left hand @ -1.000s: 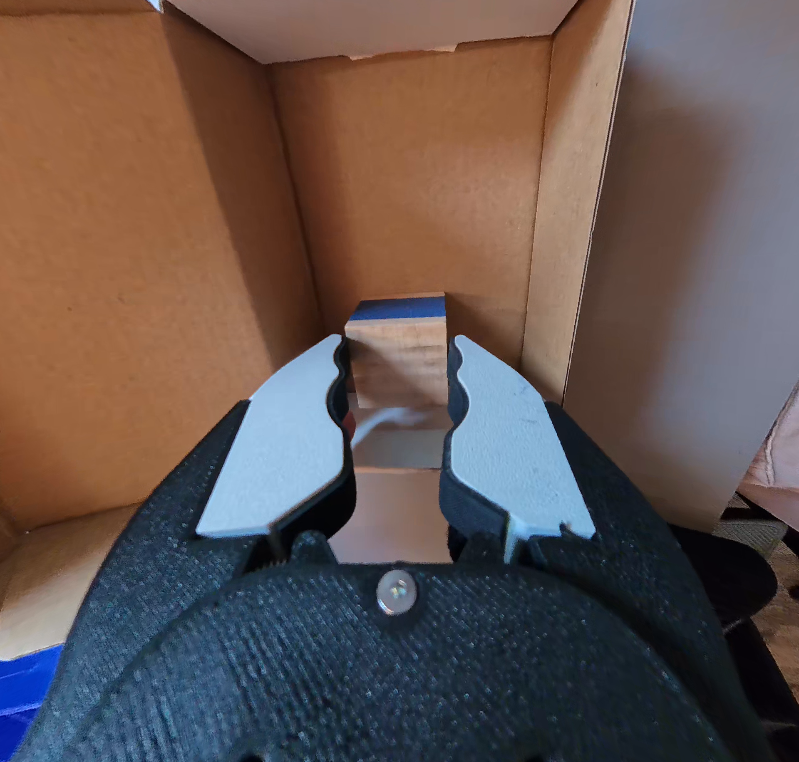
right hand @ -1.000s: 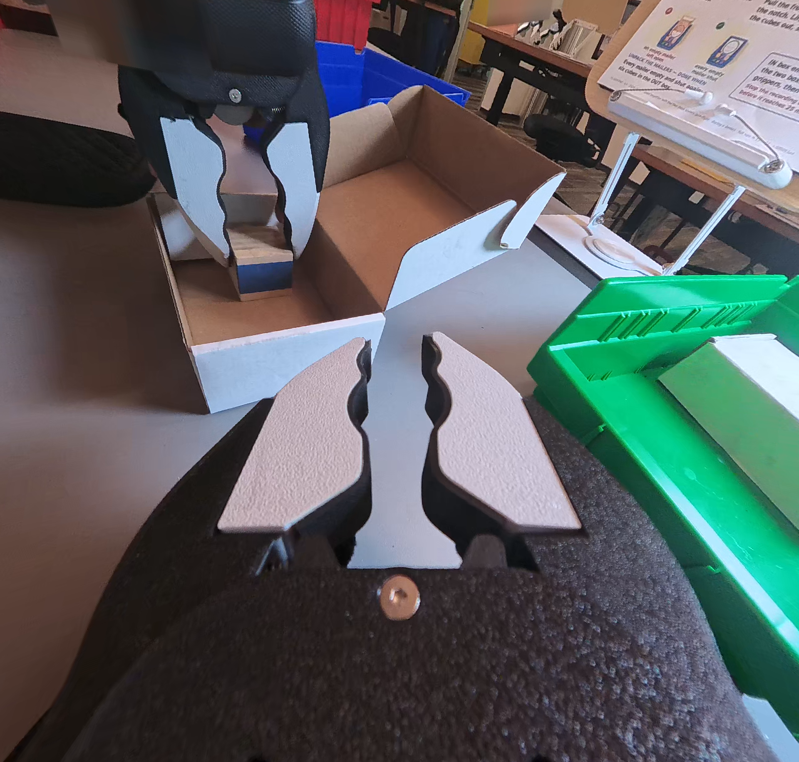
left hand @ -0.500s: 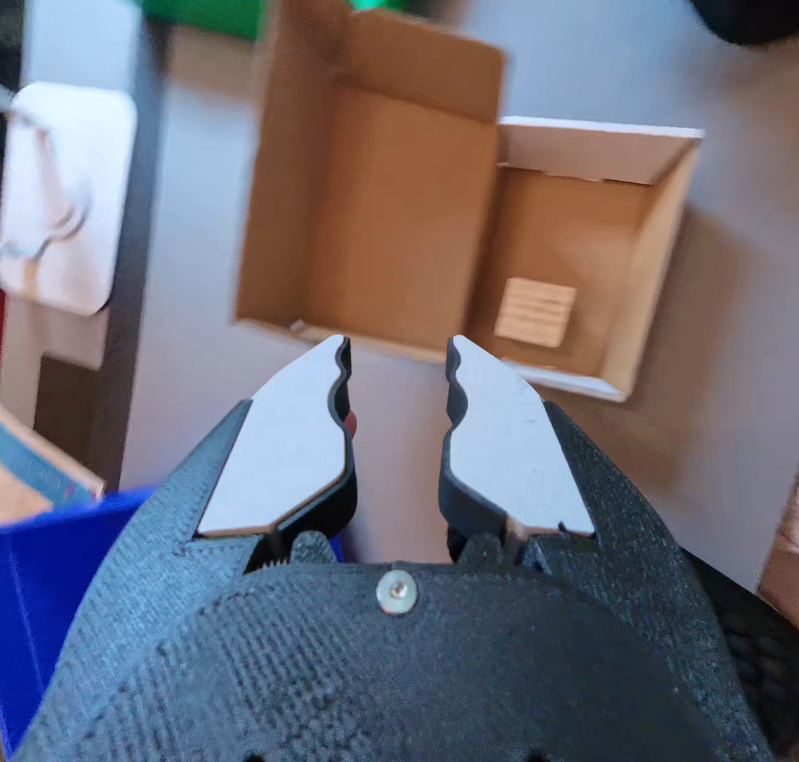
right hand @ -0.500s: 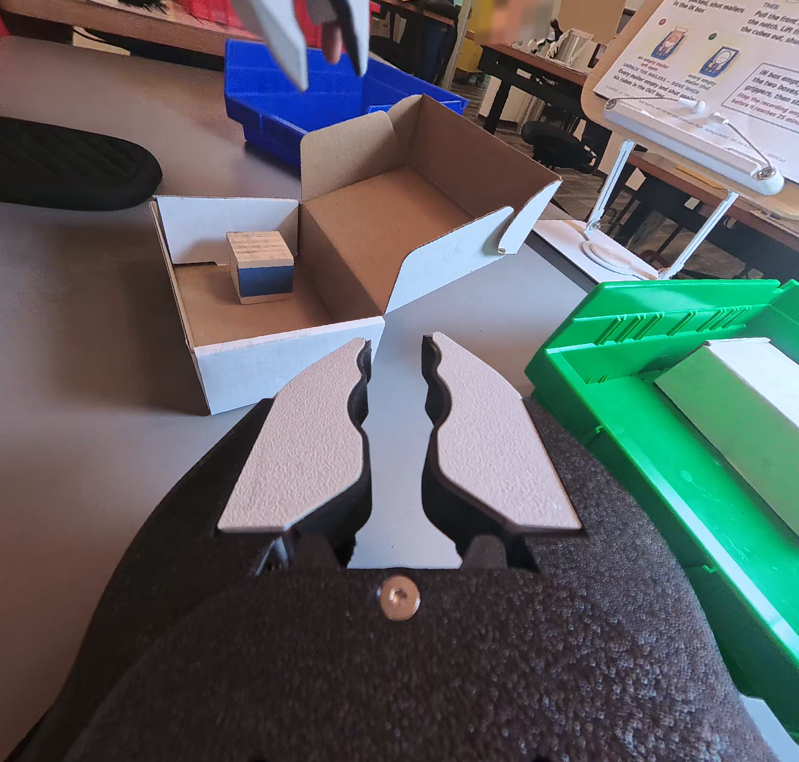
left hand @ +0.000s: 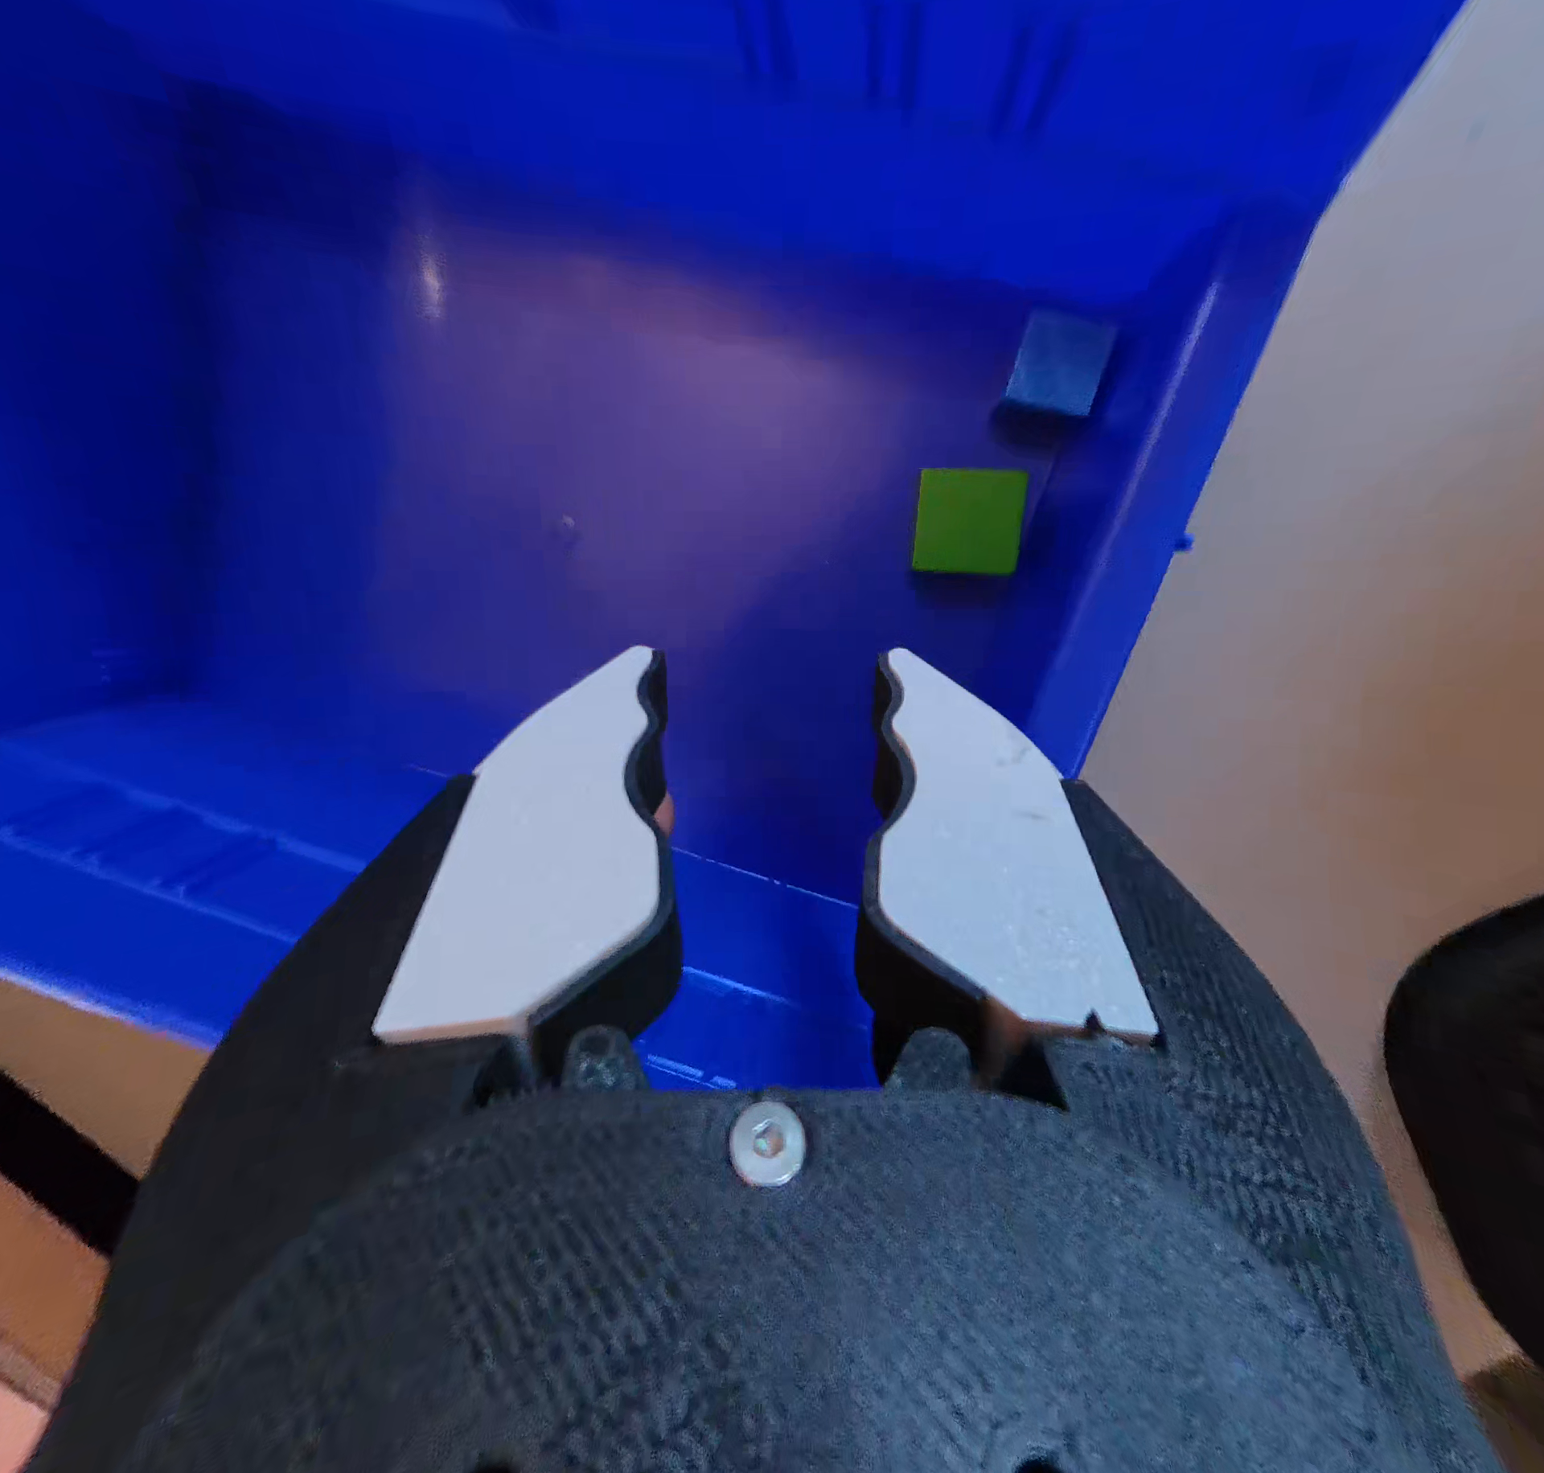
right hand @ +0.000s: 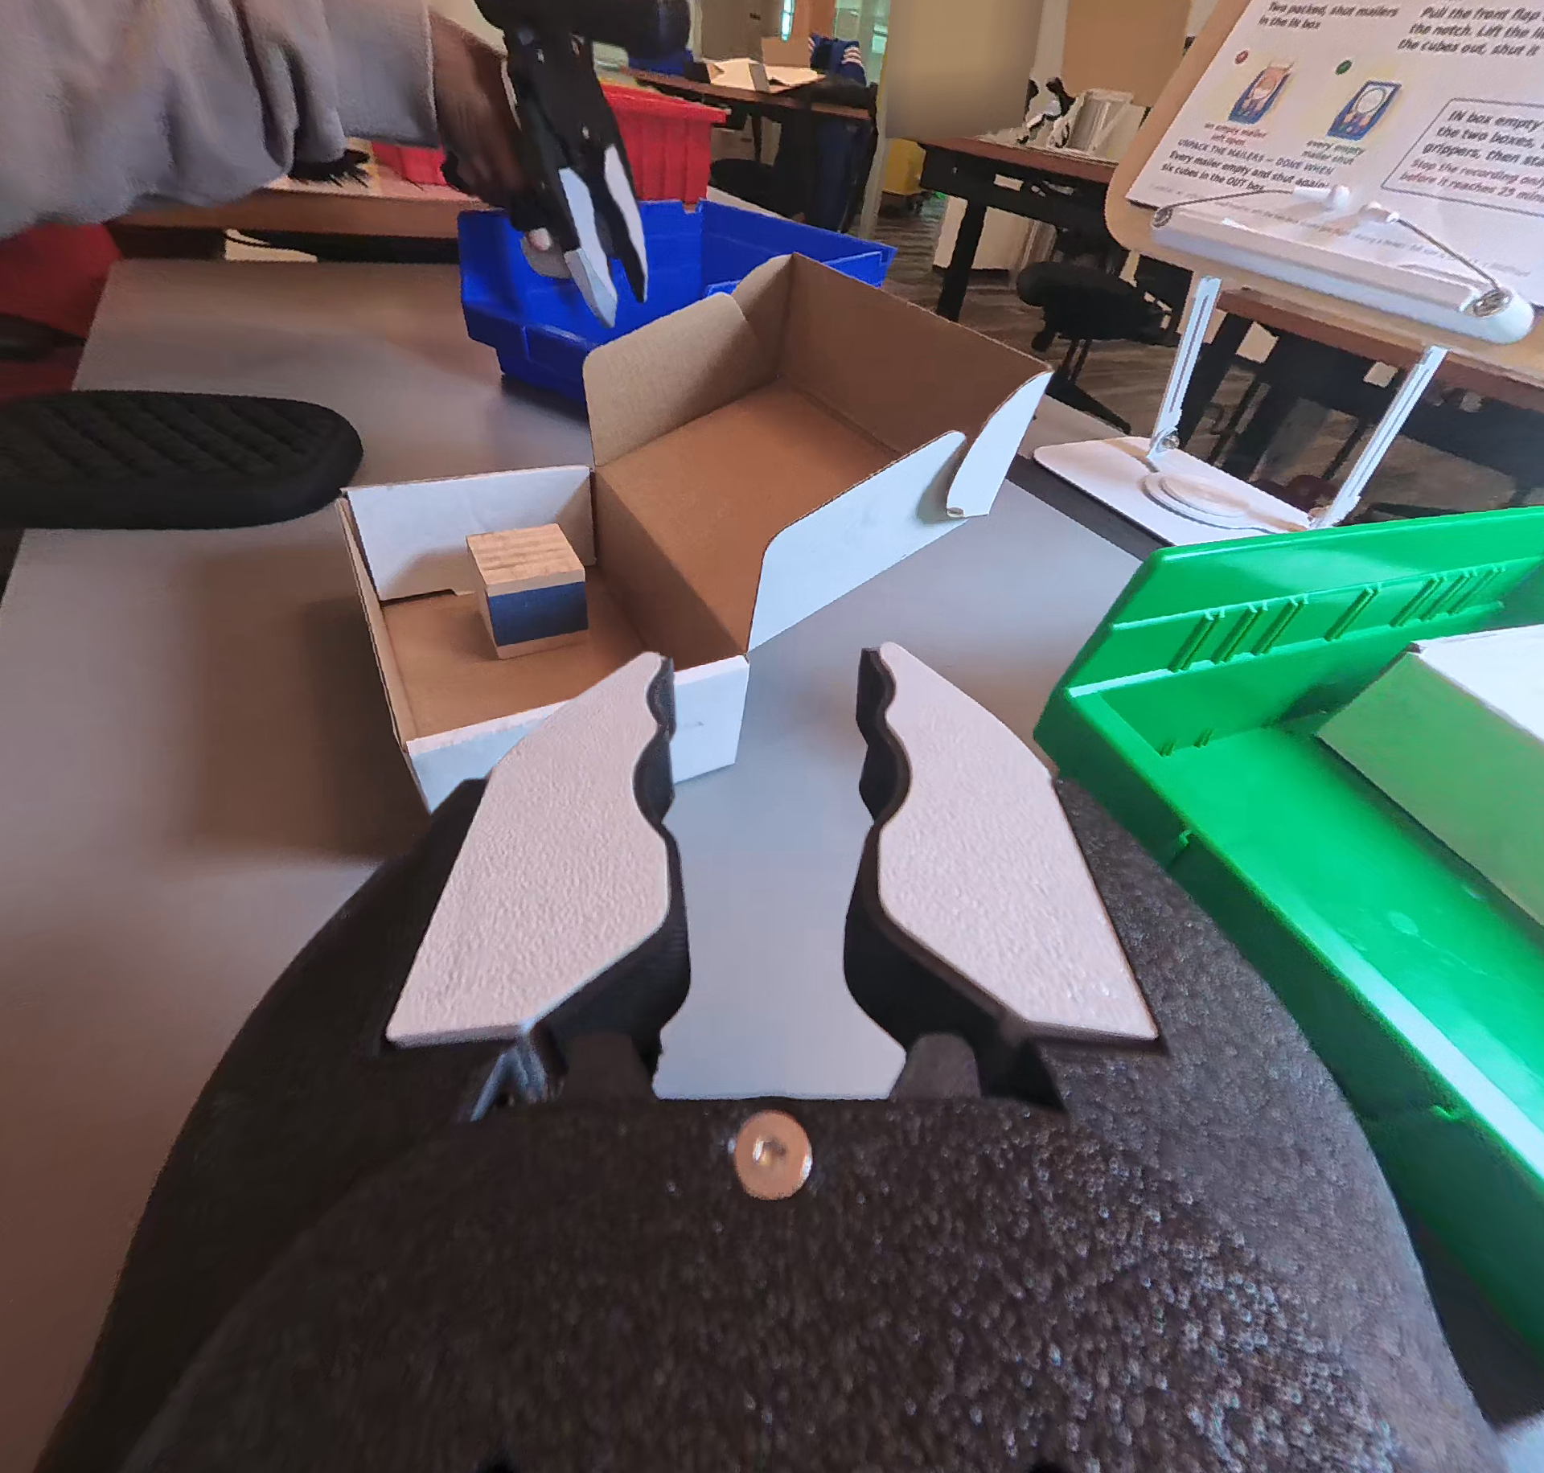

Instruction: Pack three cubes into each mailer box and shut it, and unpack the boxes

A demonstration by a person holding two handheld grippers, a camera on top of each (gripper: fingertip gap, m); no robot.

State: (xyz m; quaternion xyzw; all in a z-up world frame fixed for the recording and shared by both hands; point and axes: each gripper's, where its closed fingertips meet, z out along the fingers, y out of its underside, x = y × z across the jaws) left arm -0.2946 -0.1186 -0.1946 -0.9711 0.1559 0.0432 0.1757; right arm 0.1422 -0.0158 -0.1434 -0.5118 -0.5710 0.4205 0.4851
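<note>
My left gripper [left hand: 769,664] is open and empty above the blue bin [left hand: 501,447]. A green cube [left hand: 969,521] and a dark blue cube [left hand: 1057,364] lie at the bin's right side. In the right wrist view the left gripper [right hand: 614,297] hangs over the blue bin [right hand: 710,263]. The open mailer box [right hand: 576,744] holds one wooden cube with a blue side [right hand: 528,589]; its lid [right hand: 752,497] is folded back. My right gripper [right hand: 764,664] is open and empty, low over the table just in front of the box.
A green bin [right hand: 1253,765] with a shut white mailer box [right hand: 1454,714] stands at the right. A black pad [right hand: 159,455] lies at the left. An instruction board on a stand [right hand: 1337,180] is at the back right. A sleeved arm [right hand: 209,71] holds the left gripper. About 45 cm separates my left fingertips from my right.
My left gripper let go of the wooden cube in the mailer box, rose out of it and swung over to the blue bin. My right gripper has opened wider.
</note>
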